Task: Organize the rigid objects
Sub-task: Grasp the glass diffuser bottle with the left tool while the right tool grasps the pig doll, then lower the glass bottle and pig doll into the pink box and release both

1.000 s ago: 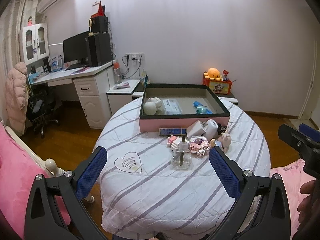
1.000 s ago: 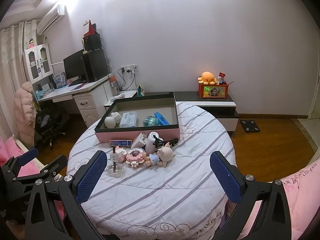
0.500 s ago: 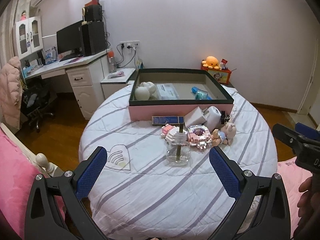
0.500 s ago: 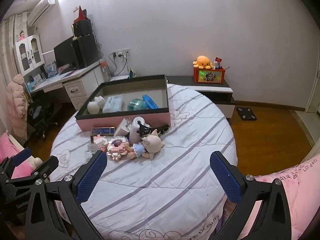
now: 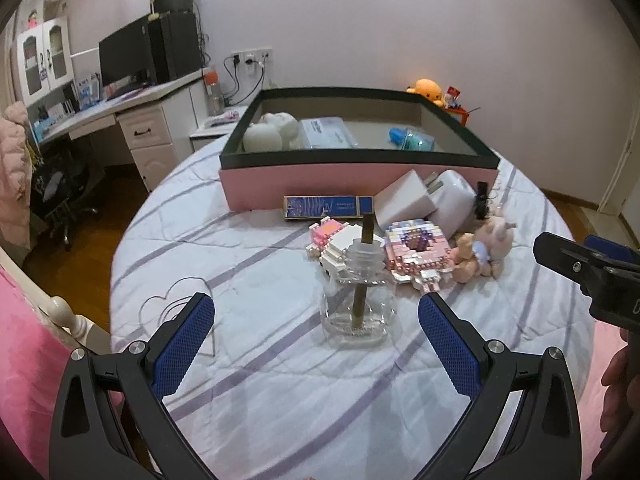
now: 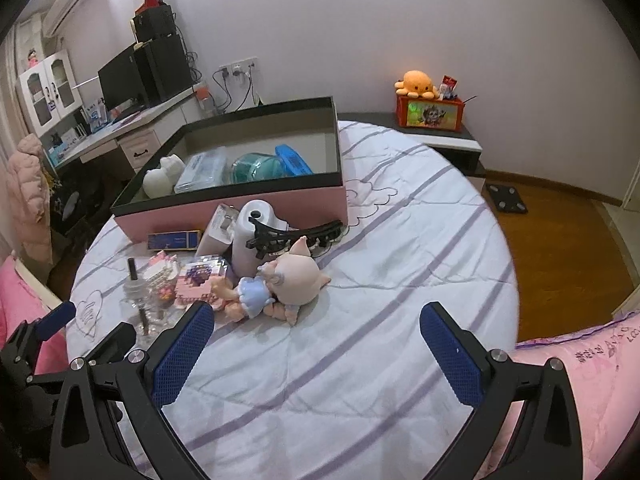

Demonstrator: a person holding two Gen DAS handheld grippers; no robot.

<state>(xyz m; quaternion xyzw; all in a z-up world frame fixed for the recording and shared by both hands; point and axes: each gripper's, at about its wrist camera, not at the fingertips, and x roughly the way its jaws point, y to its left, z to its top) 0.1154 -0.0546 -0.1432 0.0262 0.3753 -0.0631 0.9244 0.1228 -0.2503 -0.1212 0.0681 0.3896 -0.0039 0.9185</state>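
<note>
Now glass bottle (image 5: 357,312) between wide-spread left tongs (image 5: 316,332), untouched.

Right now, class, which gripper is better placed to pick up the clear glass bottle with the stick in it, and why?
The left gripper. It is open with the glass bottle centred just ahead between its fingers. The right gripper is open too, but faces the pig doll, with the bottle off to its left.

The left gripper (image 5: 316,330), black-framed with blue textured pads, had its jaws spread wide and held nothing. The right gripper (image 6: 316,338), of the same black and blue build, was likewise spread wide and empty. A hand (image 5: 618,380) showed at the left view's right edge, gripping the right tool.
</note>
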